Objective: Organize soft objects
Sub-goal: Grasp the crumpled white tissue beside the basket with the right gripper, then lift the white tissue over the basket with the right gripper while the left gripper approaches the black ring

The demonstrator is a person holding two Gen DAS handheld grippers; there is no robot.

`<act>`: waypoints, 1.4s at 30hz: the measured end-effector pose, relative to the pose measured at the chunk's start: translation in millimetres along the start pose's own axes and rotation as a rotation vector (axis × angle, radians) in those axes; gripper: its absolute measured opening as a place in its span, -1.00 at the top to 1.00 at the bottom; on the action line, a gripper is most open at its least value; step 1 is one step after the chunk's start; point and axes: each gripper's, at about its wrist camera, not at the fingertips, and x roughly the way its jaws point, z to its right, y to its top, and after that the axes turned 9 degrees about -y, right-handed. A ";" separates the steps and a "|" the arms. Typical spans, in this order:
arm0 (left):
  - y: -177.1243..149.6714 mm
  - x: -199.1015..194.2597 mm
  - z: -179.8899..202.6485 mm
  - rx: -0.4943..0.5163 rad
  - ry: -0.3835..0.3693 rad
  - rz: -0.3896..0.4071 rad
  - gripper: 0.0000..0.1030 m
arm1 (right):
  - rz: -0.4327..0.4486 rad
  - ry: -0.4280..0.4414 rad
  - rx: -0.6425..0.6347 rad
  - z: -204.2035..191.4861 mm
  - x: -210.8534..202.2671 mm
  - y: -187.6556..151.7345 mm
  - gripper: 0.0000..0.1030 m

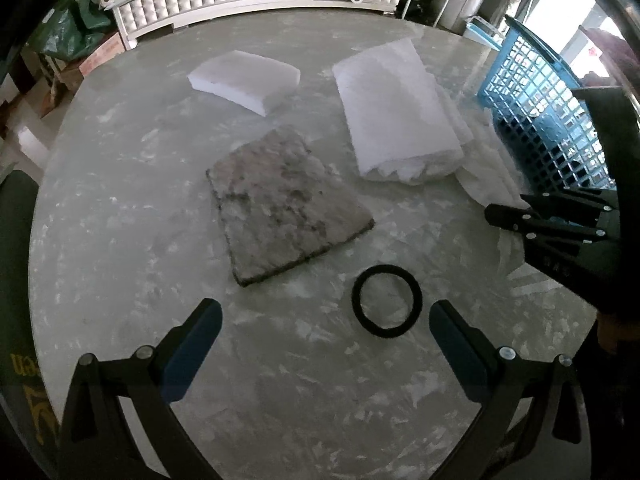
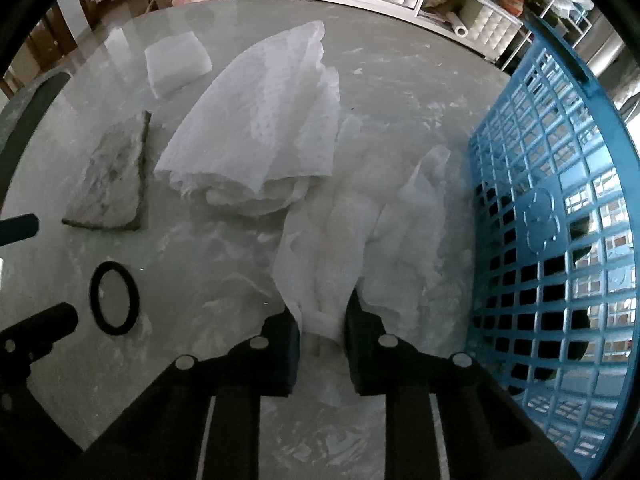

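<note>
Right gripper [image 2: 322,322] is clenched on the near end of a thin white cloth [image 2: 340,236]; the fabric is bunched between the jaws and the rest fans out toward 12 o'clock across the marble table [image 2: 224,256]. Left gripper [image 1: 324,344] hangs above the table with jaws spread wide, holding nothing. Blue lattice basket [image 2: 556,208] sits at 3 o'clock in the right wrist view, just beside the cloth, mesh wall facing the gripper; whether cloth and basket touch I cannot tell. Other soft items are still out on the table: a folded white textured wad [image 2: 260,136] at 11 o'clock from the right gripper, its near edge touching or overlapping the gripped cloth; a grey stained pad [image 1: 288,204] at 12 o'clock in the left wrist view; a white foam block [image 1: 246,80] beyond it at 11 o'clock, apart from the pad. A black ring [image 1: 387,301] lies just ahead of the left gripper's right finger [image 1: 460,348], at about 1 o'clock. Step in hand, my read: first pick, cloth secured and headed for the basket, so the task is early. Next move likely calls for a lift high enough that the trailing fabric clears the basket rim, then a swing to 3 o'clock and release inside. Risk: the loose tail may drag the folded wad or snag on the mesh. The left gripper is well placed for the ring or the pad.
</note>
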 end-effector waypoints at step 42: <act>-12.1 2.1 34.7 0.071 0.042 0.003 -1.00 | 0.330 0.053 0.092 129.9 -169.4 -15.5 0.69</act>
